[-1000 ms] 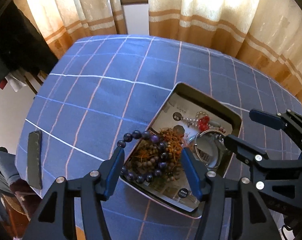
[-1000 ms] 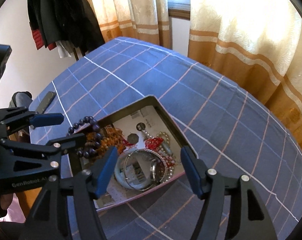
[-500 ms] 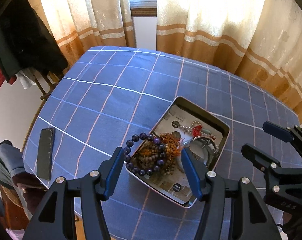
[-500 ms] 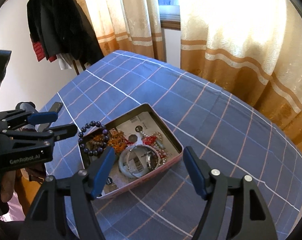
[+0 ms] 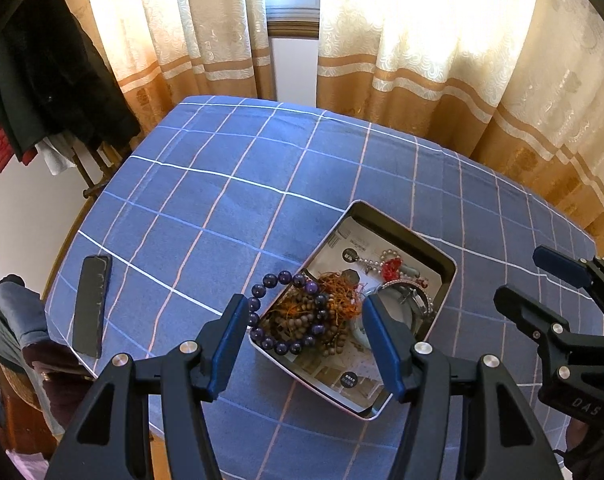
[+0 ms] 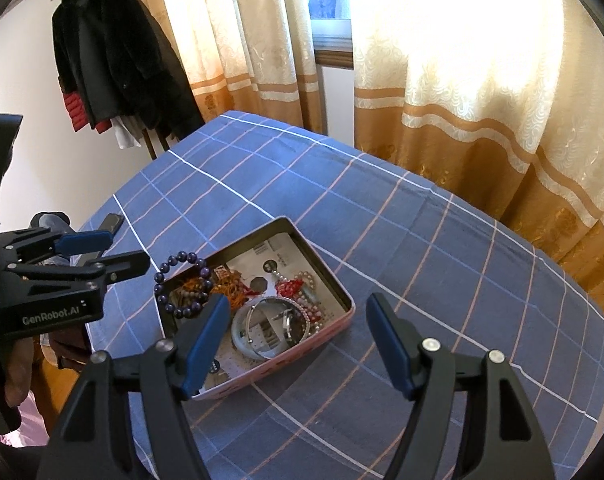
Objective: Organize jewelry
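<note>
Shallow pink-walled rectangular tin (image 5: 441,322), lower centre of frame, holds all visible jewelry in heap. Dark purple bead bracelet (image 5: 268,312) hangs over its left rim. Left gripper (image 5: 305,344) and right gripper (image 6: 294,344) both gape, empty, above tin. Sorting stage: cannot tell.

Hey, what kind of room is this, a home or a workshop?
Most likely a home room, perhaps a dining or living area: a table under a blue checked tablecloth, patterned curtains over a window, and coats hanging by the wall.
</note>
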